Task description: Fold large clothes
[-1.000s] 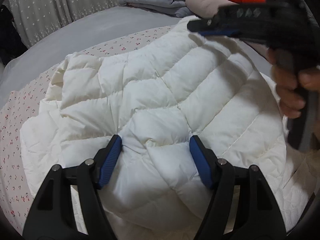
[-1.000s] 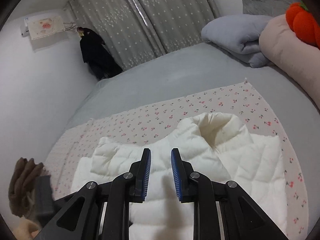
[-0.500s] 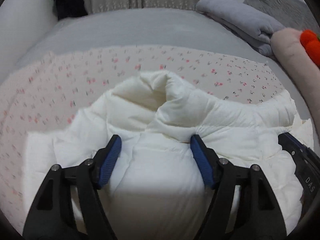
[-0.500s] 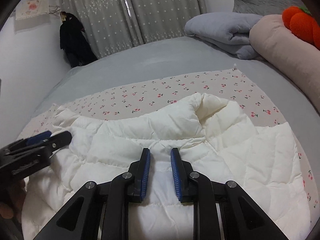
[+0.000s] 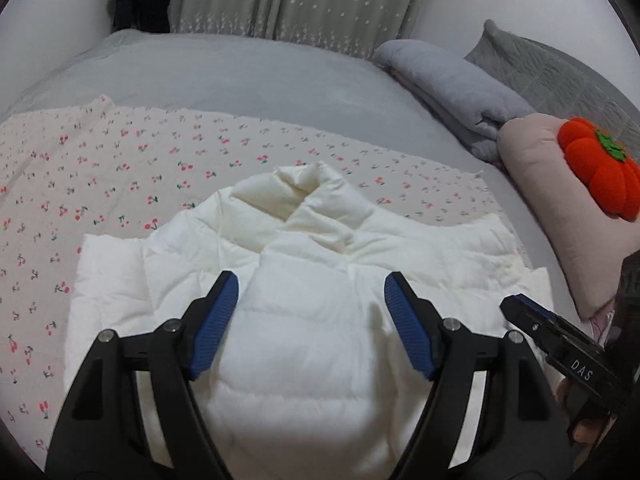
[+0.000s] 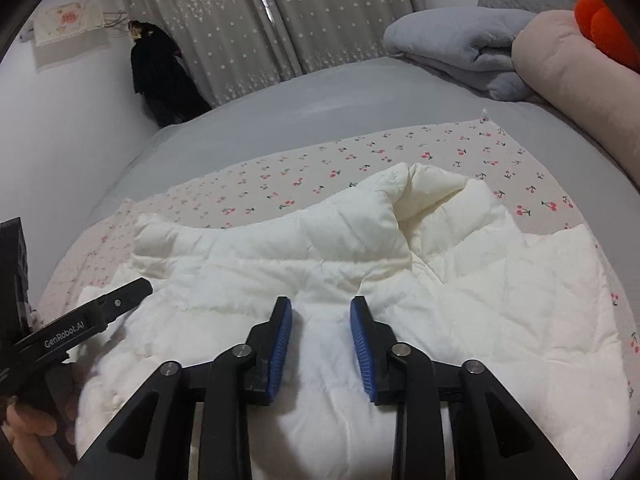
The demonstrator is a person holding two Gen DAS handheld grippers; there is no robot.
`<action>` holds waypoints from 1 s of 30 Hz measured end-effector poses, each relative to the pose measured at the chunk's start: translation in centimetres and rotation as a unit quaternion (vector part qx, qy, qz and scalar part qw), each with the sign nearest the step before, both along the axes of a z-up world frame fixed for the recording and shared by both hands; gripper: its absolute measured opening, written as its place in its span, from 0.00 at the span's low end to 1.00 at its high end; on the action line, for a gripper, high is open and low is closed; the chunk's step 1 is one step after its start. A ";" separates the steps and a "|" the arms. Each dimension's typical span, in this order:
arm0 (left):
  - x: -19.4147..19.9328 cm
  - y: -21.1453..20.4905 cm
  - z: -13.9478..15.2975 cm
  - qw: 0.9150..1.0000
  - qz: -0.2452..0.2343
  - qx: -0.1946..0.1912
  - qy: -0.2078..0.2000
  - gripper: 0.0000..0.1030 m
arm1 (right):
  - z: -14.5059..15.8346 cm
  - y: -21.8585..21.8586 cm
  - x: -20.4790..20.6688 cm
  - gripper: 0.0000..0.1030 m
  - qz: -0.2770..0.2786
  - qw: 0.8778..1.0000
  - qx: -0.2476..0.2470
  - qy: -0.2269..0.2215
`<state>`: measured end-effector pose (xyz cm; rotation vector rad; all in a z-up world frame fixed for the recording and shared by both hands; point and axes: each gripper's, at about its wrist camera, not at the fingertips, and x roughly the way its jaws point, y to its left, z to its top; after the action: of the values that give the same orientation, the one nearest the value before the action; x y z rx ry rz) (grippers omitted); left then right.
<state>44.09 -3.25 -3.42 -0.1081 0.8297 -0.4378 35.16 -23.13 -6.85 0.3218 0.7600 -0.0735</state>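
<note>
A second ago the white jacket point(image 5: 304, 320) was bunched up close under the left gripper point(image 5: 312, 320), its quilted back filling that view; now it lies flatter on the cherry-print sheet point(image 5: 120, 168), collar toward the far edge of the bed. The left gripper has rolled level and its jaws have spread a little wider, with the jacket's folded middle between them. The right gripper point(image 6: 320, 344), nearly closed a second ago, is opening, its blue pads apart over the jacket fabric, and it has come down nearer the jacket. The left gripper's black finger now shows at the right wrist view's left edge.
</note>
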 end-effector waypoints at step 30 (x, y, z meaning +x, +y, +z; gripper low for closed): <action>-14.7 3.3 3.7 0.992 -0.044 0.101 0.067 0.90 | 5.9 4.3 -15.5 0.76 0.040 0.996 -0.002 0.083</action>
<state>29.38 0.02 0.32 0.0881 1.0097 -0.4299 19.69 -18.87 -0.92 0.2833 0.9367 -0.0269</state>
